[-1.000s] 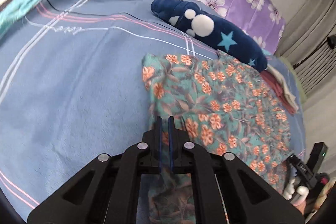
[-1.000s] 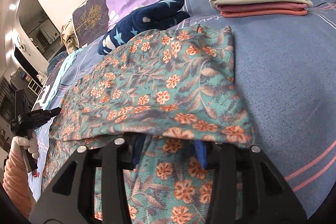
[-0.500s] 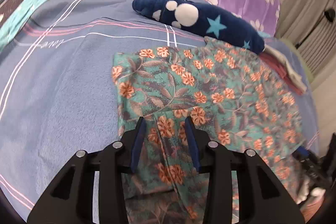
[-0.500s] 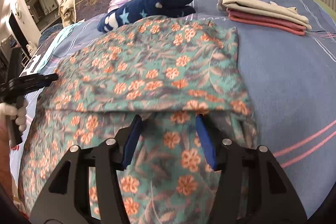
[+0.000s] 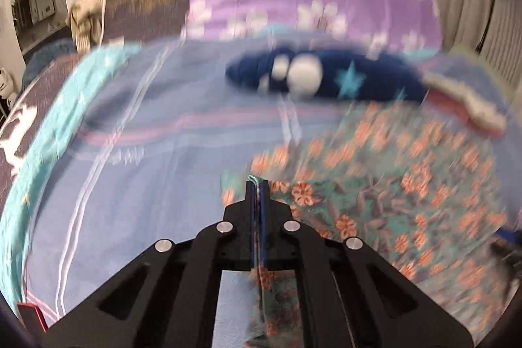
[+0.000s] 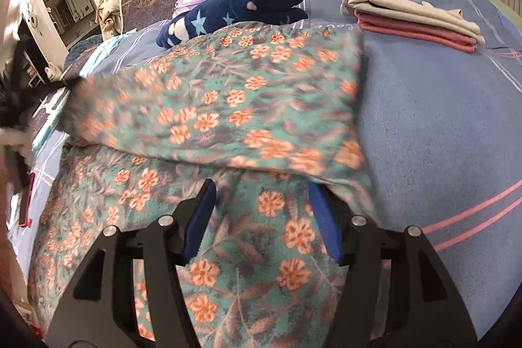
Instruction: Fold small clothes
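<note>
The left gripper (image 5: 259, 185) is clamped on a lifted edge of the floral garment (image 6: 248, 106), teal cloth with orange flowers, lying partly folded on the blue bedsheet (image 6: 440, 126). The right gripper (image 6: 261, 194) hovers over it, jaws spread, holding nothing. Farther back lie a navy star-patterned garment (image 6: 241, 8) and a folded stack (image 6: 414, 22).

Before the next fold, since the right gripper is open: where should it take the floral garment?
Judging by the right wrist view, the floral garment lies doubled over, its loose near edge just ahead of the right gripper. Pinch that edge's right corner, coming in low from the near side.
</note>
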`<state>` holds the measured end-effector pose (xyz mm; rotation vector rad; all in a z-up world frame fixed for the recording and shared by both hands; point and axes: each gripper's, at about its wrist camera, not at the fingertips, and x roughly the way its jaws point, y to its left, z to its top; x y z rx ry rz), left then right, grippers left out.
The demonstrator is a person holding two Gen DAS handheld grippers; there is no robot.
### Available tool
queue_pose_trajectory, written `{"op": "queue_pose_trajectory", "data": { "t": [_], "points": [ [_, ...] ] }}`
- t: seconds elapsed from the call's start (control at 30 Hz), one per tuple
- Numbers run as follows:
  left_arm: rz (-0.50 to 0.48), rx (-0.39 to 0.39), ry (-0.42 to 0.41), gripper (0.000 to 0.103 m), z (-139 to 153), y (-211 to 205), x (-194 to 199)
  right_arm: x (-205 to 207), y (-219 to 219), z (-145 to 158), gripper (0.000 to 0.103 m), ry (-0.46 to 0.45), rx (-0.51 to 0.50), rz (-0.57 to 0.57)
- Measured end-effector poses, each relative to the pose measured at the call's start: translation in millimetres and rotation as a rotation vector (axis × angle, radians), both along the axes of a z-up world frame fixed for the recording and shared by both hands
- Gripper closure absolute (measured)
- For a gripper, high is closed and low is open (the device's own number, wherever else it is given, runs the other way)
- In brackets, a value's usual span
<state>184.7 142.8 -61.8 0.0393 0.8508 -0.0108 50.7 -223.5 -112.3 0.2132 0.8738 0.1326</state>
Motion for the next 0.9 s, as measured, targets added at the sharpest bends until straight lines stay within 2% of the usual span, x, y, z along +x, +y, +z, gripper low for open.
{"op": "queue_pose_trajectory", "data": {
  "t": [0.07,0.13,0.17,0.27,0.33,0.37,0.43,0.47,0.5,0.63,0.73,0.77,0.8,0.83,0.87,0.9],
  "points": [
    [0.012,-0.002,0.034,0.1,-16.3,3.0,-4.0,-5.8,0.0,2.6,0.041,0.014,0.007,0.029],
    [0.017,-0.028,0.022,0.088,-17.8,4.2,-11.9,-12.0,-2.4,8.0,0.041,0.022,0.016,0.057],
    [0.015,-0.041,0.002,0.086,-12.6,2.3,-17.9,-14.7,-4.0,11.8,0.042,0.022,0.025,0.069],
    [-0.055,-0.098,-0.056,0.081,5.1,-10.1,-30.9,-20.7,-15.2,35.9,0.043,-0.037,0.081,0.093],
    [-0.107,-0.117,-0.065,0.069,8.0,-22.2,-33.9,-13.5,-28.2,54.4,0.043,-0.091,0.079,0.057],
    [-0.125,-0.111,-0.051,0.067,4.6,-28.3,-32.5,-4.5,-35.8,60.9,0.043,-0.106,0.07,0.032],
    [-0.141,-0.067,0.028,0.066,-20.4,-45.0,-21.9,23.3,-55.0,63.3,0.043,-0.099,0.094,-0.016],
    [-0.134,-0.046,0.09,0.065,-44.2,-51.6,-17.3,41.0,-68.1,58.6,0.043,-0.072,0.135,-0.049],
    [-0.13,-0.018,0.032,0.062,-49.9,-55.2,-22.8,57.0,-81.1,51.7,0.043,-0.039,0.181,-0.087],
    [-0.118,0.025,0.01,0.062,-47.4,-60.5,-27.8,123.9,-121.8,12.2,0.042,0.127,0.384,-0.211],
    [-0.117,0.044,0.01,0.062,-46.6,-63.1,-29.7,157.9,-131.5,-1.2,0.042,0.156,0.544,-0.232],
    [-0.117,0.044,0.009,0.062,-47.2,-62.1,-28.4,166.8,-131.0,-2.2,0.047,0.167,0.567,-0.241],
    [-0.117,0.041,0.009,0.062,-47.3,-61.8,-28.4,169.7,-129.7,-1.7,0.084,0.176,0.568,-0.249],
    [-0.117,0.034,0.008,0.062,-47.5,-60.6,-27.4,172.6,-126.6,6.1,0.099,0.177,0.539,-0.256],
    [-0.117,0.026,0.008,0.062,-47.2,-59.2,-27.7,170.0,-122.0,19.2,0.1,0.137,0.491,-0.254],
    [-0.117,0.023,0.008,0.062,-47.0,-59.7,-27.0,163.8,-113.6,39.0,0.1,0.072,0.39,-0.25]
  ]
}}
